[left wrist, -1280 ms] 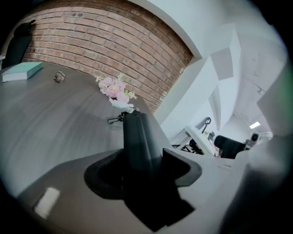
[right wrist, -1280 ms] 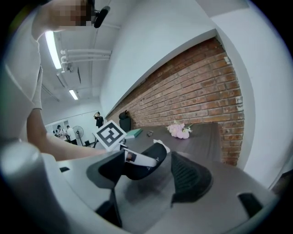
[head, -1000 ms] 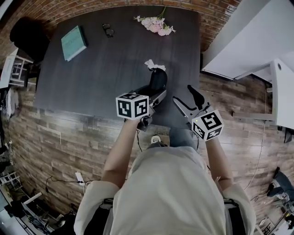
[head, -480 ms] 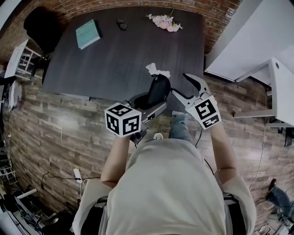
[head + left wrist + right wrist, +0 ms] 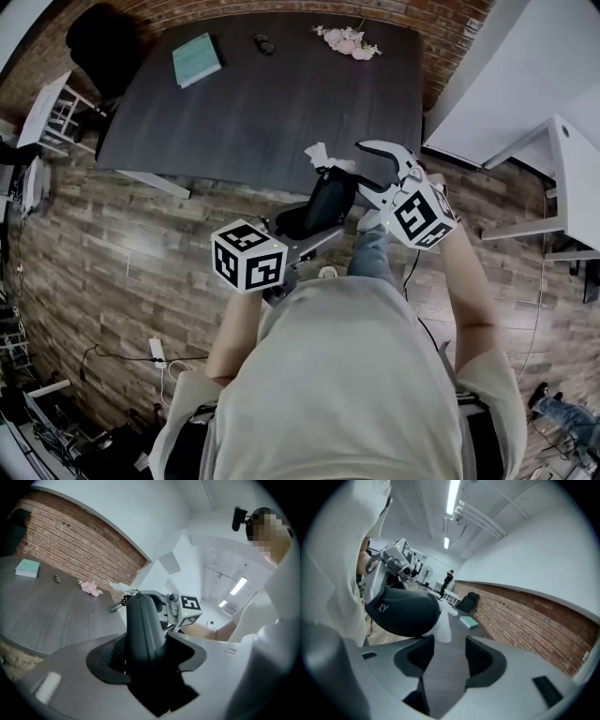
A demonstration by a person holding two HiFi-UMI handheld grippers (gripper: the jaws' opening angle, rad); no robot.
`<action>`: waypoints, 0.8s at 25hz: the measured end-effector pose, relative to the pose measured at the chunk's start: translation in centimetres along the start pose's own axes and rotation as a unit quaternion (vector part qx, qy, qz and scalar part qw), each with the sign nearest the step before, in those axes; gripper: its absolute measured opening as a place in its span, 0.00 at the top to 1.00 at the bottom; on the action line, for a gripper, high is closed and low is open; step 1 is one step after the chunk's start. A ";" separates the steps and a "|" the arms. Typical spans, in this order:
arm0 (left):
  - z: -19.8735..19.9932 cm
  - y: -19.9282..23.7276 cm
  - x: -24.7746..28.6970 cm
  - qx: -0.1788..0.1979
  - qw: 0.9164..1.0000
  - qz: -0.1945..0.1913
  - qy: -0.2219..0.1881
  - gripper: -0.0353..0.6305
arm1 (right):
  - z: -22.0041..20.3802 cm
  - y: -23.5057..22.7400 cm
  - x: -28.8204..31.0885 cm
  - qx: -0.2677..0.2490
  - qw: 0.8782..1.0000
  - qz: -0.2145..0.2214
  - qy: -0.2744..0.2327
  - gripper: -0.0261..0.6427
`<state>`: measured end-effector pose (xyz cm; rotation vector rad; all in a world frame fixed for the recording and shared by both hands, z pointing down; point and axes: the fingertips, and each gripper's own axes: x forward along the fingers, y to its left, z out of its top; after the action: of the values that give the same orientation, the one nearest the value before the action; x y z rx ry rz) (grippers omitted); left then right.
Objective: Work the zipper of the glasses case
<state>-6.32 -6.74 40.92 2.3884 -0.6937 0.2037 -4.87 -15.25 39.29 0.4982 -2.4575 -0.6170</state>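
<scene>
A black glasses case (image 5: pixel 325 201) stands upright off the table's near edge, with my left gripper (image 5: pixel 302 225) shut on its lower end. In the left gripper view the case (image 5: pixel 142 623) fills the gap between the jaws, and its zipper pull (image 5: pixel 117 605) hangs at the top left. A white cloth (image 5: pixel 322 156) sticks out of the case's top. My right gripper (image 5: pixel 364 169) is beside the case's top; its jaws are closing. The right gripper view shows the case (image 5: pixel 404 611) and cloth (image 5: pixel 443 626) left of the right gripper (image 5: pixel 450 656), with only table between the jaws.
The dark table (image 5: pixel 262 103) carries a teal book (image 5: pixel 197 59), a pair of glasses (image 5: pixel 263 43) and pink flowers (image 5: pixel 348 40) at its far side. A black chair (image 5: pixel 108 47) stands at the far left, white furniture (image 5: pixel 562 159) at the right. Brick-pattern floor lies below.
The right gripper has swung up and left from beside my body to the top of the case, its jaws narrowing. The left gripper still holds the case, now tilted more upright.
</scene>
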 end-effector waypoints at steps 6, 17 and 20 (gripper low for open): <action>-1.1 -0.6 -0.7 0.003 1.000 0.000 0.002 0.56 | 1.7 2.5 -0.4 -0.069 0.997 0.016 -0.006 0.92; -1.6 0.1 -0.8 -0.005 1.000 0.016 -0.004 0.58 | 1.7 -0.6 -2.1 -0.018 0.999 -0.038 0.004 0.96; -1.7 -0.1 -0.4 0.000 1.000 0.018 -0.007 0.58 | 2.5 -1.8 -2.7 0.014 0.999 -0.042 -0.012 0.96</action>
<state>-6.55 -5.48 42.14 2.3810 -0.7439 0.2019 -3.85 -14.65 35.36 0.6106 -2.4812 -0.6265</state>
